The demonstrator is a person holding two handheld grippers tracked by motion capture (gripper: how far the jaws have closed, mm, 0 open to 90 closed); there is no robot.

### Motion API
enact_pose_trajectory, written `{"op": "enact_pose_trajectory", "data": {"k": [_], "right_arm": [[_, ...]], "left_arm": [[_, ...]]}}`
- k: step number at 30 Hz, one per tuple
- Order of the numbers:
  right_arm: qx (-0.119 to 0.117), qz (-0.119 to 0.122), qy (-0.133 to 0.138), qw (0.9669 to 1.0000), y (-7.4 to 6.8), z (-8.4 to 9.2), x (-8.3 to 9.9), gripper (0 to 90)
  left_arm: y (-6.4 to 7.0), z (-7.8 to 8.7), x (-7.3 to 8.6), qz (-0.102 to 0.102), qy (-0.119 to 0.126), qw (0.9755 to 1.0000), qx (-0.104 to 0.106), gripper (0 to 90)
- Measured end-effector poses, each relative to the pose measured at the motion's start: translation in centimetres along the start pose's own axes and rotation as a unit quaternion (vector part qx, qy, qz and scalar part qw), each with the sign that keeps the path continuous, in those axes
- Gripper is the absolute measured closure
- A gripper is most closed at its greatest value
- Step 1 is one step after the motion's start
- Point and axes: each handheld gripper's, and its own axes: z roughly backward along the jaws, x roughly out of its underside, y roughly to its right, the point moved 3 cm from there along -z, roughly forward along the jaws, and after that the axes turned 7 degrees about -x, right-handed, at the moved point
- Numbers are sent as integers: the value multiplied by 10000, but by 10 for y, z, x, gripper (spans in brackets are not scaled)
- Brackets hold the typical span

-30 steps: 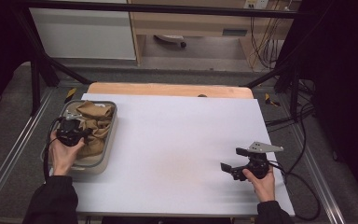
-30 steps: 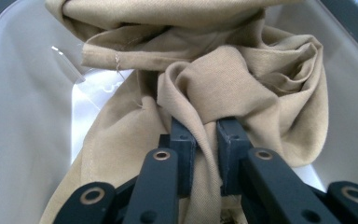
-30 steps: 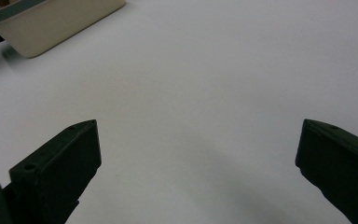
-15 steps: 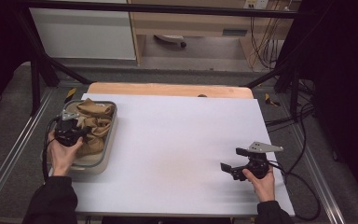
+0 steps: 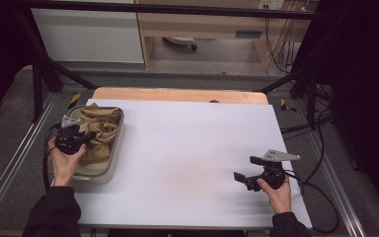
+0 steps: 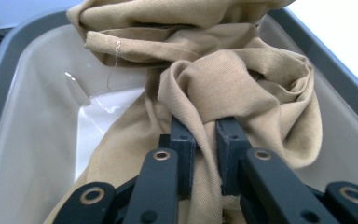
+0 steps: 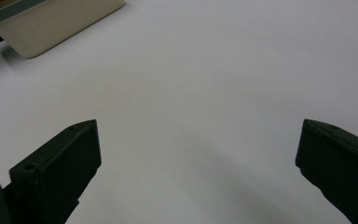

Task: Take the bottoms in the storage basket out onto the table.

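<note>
A white table [image 5: 187, 148] carries a grey tub [image 5: 109, 165] at its left edge, with a crumpled tan cloth [image 6: 223, 79] lying inside it (bunched toward the far end). The left gripper [image 6: 206, 140] is down in the tub, its jaws pinched tight on a fold of the cloth. The right gripper [image 5: 249, 170] rests near the table's right edge, well apart from the tub, jaws spread wide and holding nothing.

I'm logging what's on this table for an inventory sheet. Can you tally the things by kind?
Tan cloth: 1
Grey tub: 1
Handheld claws: 2, the left claw shut on the cloth, the right claw open
White table: 1
Total: 5
</note>
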Motion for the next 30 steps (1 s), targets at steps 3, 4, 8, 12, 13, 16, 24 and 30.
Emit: {"op": "enact_pose_trajectory", "data": {"k": [3,4,8,12,13,16,24,30], "right_arm": [[5,2,2,10000,0,0,0,6],[5,2,2,10000,0,0,0,6],[5,2,0,10000,0,0,0,6],[7,4,-6,10000,0,0,0,6],[5,1,-3,10000,0,0,0,6],[7,-1,-2,10000,0,0,0,6],[9,1,0,10000,0,0,0,6],[8,5,-5,10000,0,0,0,6]], "left_arm": [[-1,2,-1,23,35,10000,3,795],[-1,2,-2,19,43,10000,0,795],[-2,5,-3,33,114,9999,-15,795],[-2,8,-4,11,209,9998,-34,794],[-2,9,-5,12,241,9997,-39,795],[-2,11,-6,12,311,9995,-33,795],[-3,15,-9,-1,374,9993,-47,795],[-4,20,-11,36,447,9990,-44,795]]}}
